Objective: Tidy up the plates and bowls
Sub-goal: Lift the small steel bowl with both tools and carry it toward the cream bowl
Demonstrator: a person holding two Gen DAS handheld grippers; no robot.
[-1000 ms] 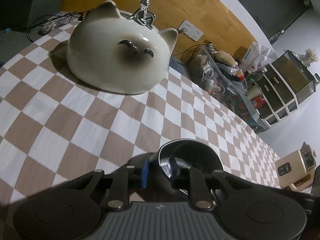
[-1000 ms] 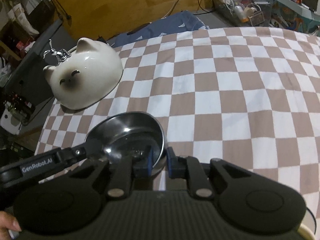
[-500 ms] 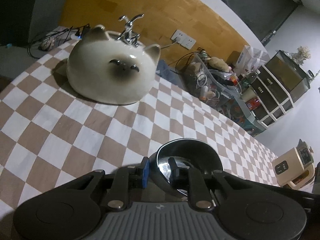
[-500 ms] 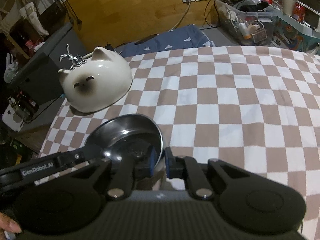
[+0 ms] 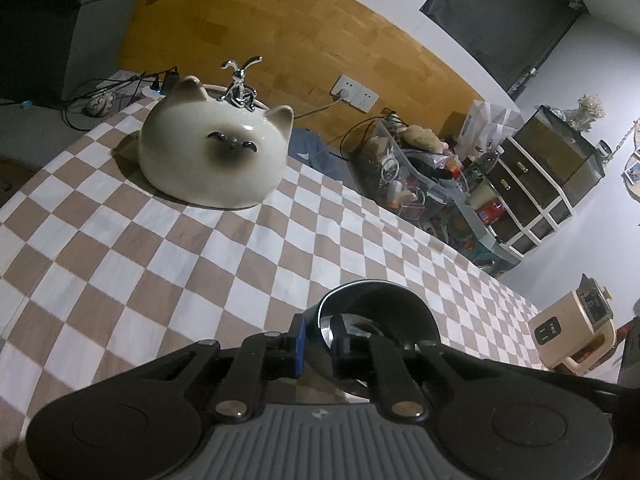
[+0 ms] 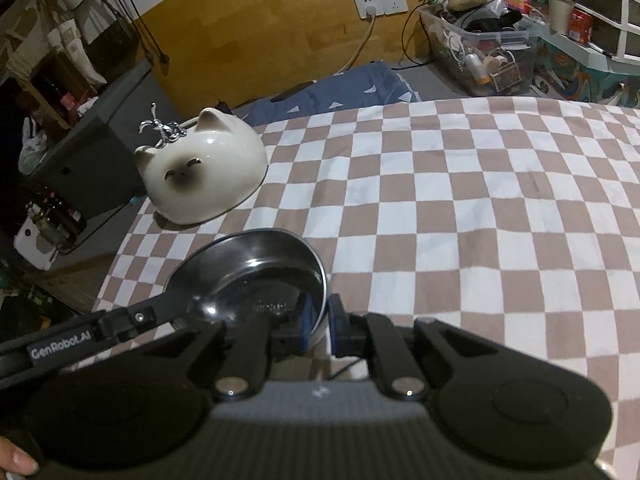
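Both tools are gripping one steel bowl (image 6: 256, 276) by opposite sides of its rim, the left tool (image 5: 318, 342) and the right tool (image 6: 318, 322) each closing its fingers on the thin metal wall, and are carrying it above the near edge of the checkered table (image 6: 460, 208). The cat-faced ceramic bowl (image 5: 214, 162) is sitting upside down near the far left corner (no plates are showing). By appearances, the sorting is only partly under way, with the steel bowl not yet set down.
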